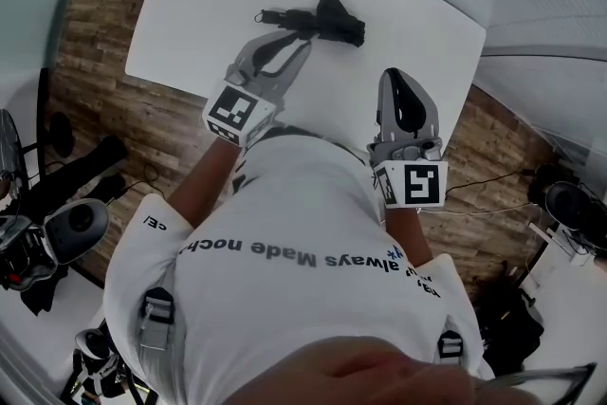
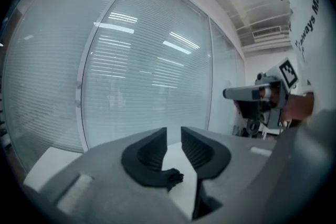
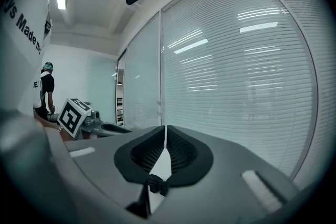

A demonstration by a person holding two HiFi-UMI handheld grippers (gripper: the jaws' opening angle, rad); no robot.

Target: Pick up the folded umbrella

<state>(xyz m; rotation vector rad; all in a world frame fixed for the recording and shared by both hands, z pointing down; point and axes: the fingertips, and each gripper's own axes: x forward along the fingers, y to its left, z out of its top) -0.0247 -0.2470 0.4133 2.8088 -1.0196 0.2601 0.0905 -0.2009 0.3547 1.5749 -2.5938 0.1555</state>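
Pick-up of a folded umbrella, approach stage. The black folded umbrella (image 1: 327,19) lies flat on the white surface (image 1: 417,9), toward the 12 o'clock part of the head view, with its strap end trailing toward 9 o'clock. The left gripper (image 1: 302,41) reaches in from the umbrella's 7 o'clock side, its tips at or just beside the dark bundle; contact cannot be told from above. In the left gripper view, the jaws of the left gripper (image 2: 174,135) stand a narrow gap apart with nothing pressed between them, and part of the umbrella (image 2: 172,178) shows low in that gap, beyond the pads. The right gripper (image 1: 398,81) hovers at the umbrella's 4 o'clock, well apart from it, over the near edge of the surface; its own view shows its jaws together and empty (image 3: 165,132). Judged progress: no grasp is made and the umbrella is not lifted; closing on it and raising it remain.
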